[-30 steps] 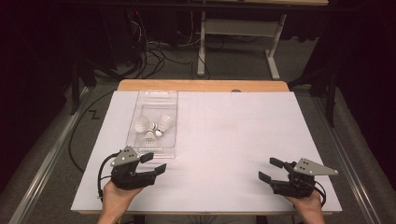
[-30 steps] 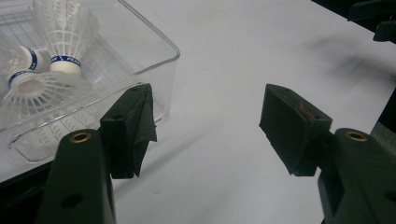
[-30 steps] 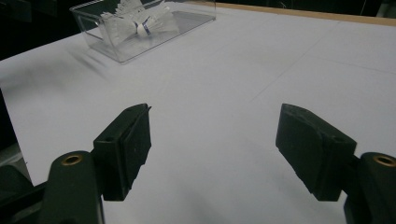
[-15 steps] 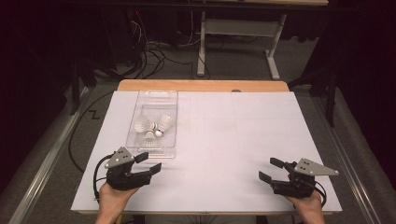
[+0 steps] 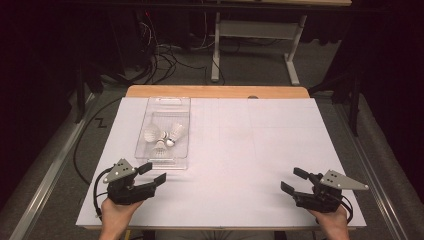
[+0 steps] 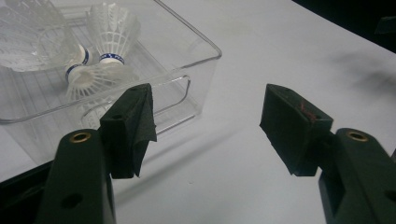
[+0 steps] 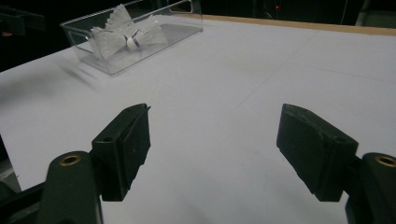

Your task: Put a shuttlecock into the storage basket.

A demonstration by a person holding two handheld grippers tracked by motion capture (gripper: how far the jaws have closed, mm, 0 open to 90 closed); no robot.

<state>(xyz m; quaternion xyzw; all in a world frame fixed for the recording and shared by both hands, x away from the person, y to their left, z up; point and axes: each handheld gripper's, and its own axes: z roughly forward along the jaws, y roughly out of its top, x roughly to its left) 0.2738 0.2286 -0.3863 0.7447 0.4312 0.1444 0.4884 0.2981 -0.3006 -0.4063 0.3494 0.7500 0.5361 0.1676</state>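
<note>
A clear plastic bin (image 5: 186,107) stands on the white table at the left of centre and holds three white shuttlecocks (image 5: 162,137). My left gripper (image 5: 152,173) hovers open just below the bin's near end, nothing between its jaws. The left gripper view has the bin's near wall (image 6: 182,93) and the shuttlecocks (image 6: 100,60) close ahead, up and to the left of the gripper (image 6: 208,123). At the near right edge, my right gripper (image 5: 295,181) is open and empty, pointing left. From the right gripper (image 7: 215,140) the bin (image 7: 168,35) lies far off at the upper left.
White paper (image 5: 260,150) covers most of the table; a wooden strip (image 5: 215,91) shows along the far edge. Beyond it are a dark floor, cables (image 5: 160,55) and a metal table frame (image 5: 255,35). A rail (image 5: 45,180) runs along the left side.
My left gripper has drawn back slightly toward the near edge and tilted, showing its grey top plate. The right gripper has stayed put.
</note>
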